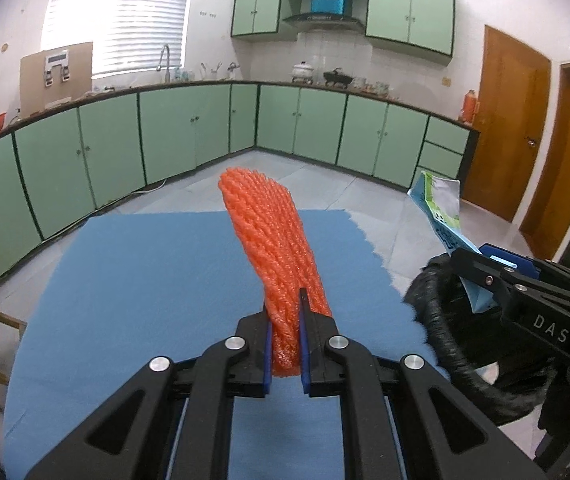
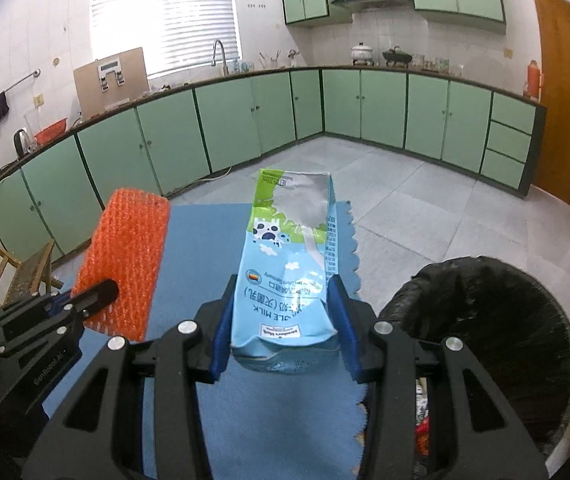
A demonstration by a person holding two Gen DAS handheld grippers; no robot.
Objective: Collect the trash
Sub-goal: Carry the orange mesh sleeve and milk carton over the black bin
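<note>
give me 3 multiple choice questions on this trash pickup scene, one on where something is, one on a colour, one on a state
1. Where is the black-lined bin relative to the blue cloth?
A. Off the cloth's right edge
B. On the middle of the cloth
C. Up on the kitchen counter

2. What colour is the foam net in the left tool?
A. Green
B. Orange
C. White

3. What is the state of the right tool?
A. Open and empty
B. Shut on nothing
C. Shut on the milk carton

Answers:
1. A, the right wrist view shows the bin beside the cloth's scalloped right edge.
2. B, both views show the net bright orange.
3. C, its blue pads press both sides of the carton, which is lifted clear of the cloth.
</note>
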